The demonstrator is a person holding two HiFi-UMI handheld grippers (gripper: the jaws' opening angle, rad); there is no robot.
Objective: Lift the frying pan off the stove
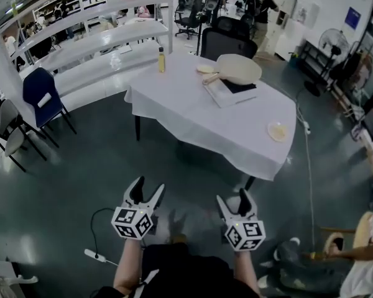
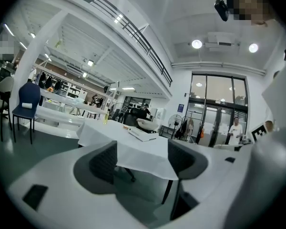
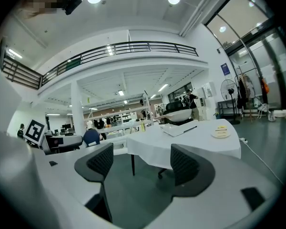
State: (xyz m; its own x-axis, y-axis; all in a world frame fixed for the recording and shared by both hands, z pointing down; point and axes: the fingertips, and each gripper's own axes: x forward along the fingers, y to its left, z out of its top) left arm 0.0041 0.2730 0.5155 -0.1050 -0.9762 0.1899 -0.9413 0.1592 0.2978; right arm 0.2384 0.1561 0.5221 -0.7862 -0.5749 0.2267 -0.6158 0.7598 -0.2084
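Left gripper point(image 1: 148, 190) and right gripper point(image 1: 234, 198) hang agape, empty, well short of the stove point(image 1: 227, 93); the frying pan point(image 1: 240, 68) on it looks rigid and bowl-heavy, so grip the handle point(image 1: 211, 78) at the stove's left.

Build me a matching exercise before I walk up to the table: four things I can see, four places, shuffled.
Things
1. cream round frying pan
2. slim yellow bottle
3. small pale plate
4. blue chair

Places
A. on the floor, left of the white-clothed table
B. near the table's right edge
C. on the flat white stove
D. upright near the table's far left edge

Pairs: 1-C, 2-D, 3-B, 4-A
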